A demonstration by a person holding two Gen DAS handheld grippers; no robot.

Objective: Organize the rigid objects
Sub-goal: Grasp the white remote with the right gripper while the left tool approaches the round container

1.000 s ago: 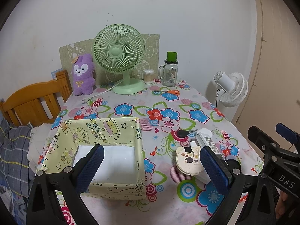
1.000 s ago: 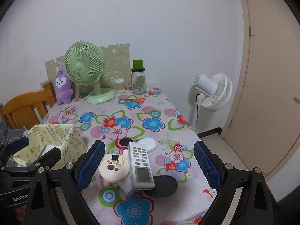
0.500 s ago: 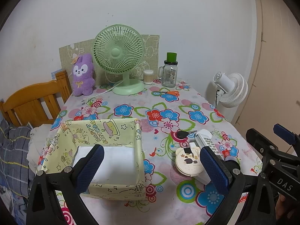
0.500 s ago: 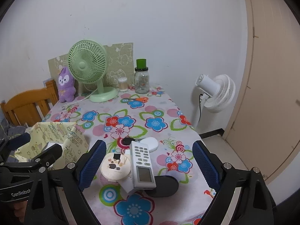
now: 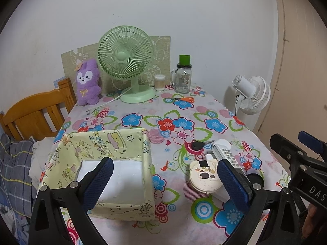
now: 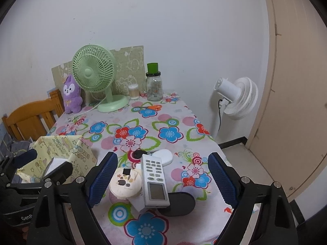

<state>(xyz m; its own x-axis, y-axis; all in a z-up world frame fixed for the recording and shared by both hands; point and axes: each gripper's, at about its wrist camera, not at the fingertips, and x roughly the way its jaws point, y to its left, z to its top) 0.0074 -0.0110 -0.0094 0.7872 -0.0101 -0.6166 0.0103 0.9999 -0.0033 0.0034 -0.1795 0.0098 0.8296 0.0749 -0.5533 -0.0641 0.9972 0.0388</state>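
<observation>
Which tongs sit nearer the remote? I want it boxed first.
Right. The right tongs straddle the remote, closing without touching it; the left tongs hover beside it, partly over the box.

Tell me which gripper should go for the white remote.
Right. The right gripper already frames the remote between its closing, still empty jaws; the left gripper hangs over the yellow box.

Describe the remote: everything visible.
The remote is a long white plastic bar with grey buttons on its far half and a grey screen on the near half. It lies face up and slightly raised, propped across a white box, beside a round cream case, its far end near a black key. Nothing grips it.
</observation>
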